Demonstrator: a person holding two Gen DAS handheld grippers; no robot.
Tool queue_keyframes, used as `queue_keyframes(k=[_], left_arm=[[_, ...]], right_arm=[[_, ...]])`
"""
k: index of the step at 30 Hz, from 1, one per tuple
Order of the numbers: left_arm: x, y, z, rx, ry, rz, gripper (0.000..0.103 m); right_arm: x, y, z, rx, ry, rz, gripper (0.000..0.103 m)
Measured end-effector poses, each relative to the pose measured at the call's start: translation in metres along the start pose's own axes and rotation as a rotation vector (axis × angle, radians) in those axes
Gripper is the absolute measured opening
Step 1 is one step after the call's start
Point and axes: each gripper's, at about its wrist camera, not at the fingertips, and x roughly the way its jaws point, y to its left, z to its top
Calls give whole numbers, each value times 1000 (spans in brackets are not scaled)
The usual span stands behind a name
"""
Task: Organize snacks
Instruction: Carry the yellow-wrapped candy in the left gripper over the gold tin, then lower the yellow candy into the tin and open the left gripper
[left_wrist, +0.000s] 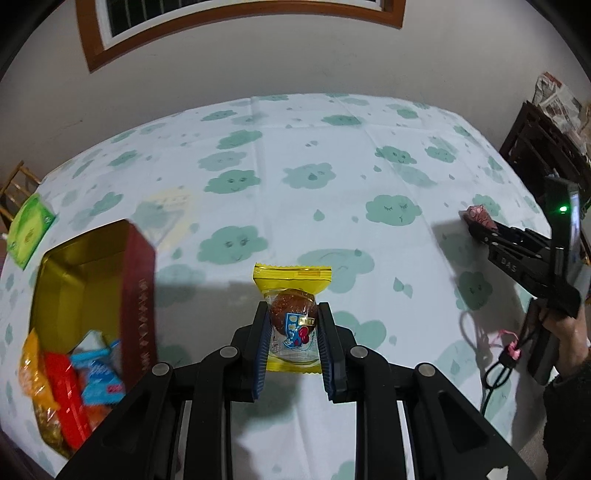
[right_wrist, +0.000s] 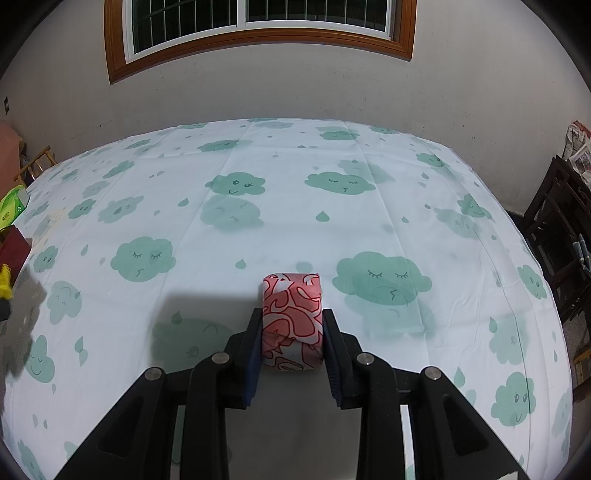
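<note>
My left gripper (left_wrist: 292, 308) is shut on a yellow-wrapped round brown snack (left_wrist: 291, 315), held above the tablecloth. To its left stands an open red tin (left_wrist: 138, 280) with a gold inside; several colourful snack packets (left_wrist: 70, 369) lie in its near end. My right gripper (right_wrist: 291, 314) is shut on a pink and red patterned wrapped snack (right_wrist: 291, 317) low over the table. The left wrist view shows that right gripper (left_wrist: 476, 225) at the far right, with a hand (left_wrist: 565, 332) holding it and the pink snack (left_wrist: 478, 216) at its tip.
A table under a white cloth with green clouds (right_wrist: 295, 206) fills both views. A green packet (left_wrist: 29, 230) lies at the far left edge. Dark wooden furniture (right_wrist: 557, 229) stands right of the table, a chair (right_wrist: 37, 162) at left, a wall with a window behind.
</note>
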Motion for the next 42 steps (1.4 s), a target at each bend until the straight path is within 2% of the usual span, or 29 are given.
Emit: queue_keyframes(k=[10,22,35,42], left_arm=[[-47,37,-19,-68,-58,79,21],[-58,88,-43,-162,-39,164,21],[-48,128,-62,-236,17,178,21],[-36,144,-73,-267,59,145,21]], right_arm=[[0,0,0,-1,0,-1,30],[0,1,0,-3,0,-4,30],[0,1,0,-6,0,-7,30],[0,1,0,-6,0,-8,30]])
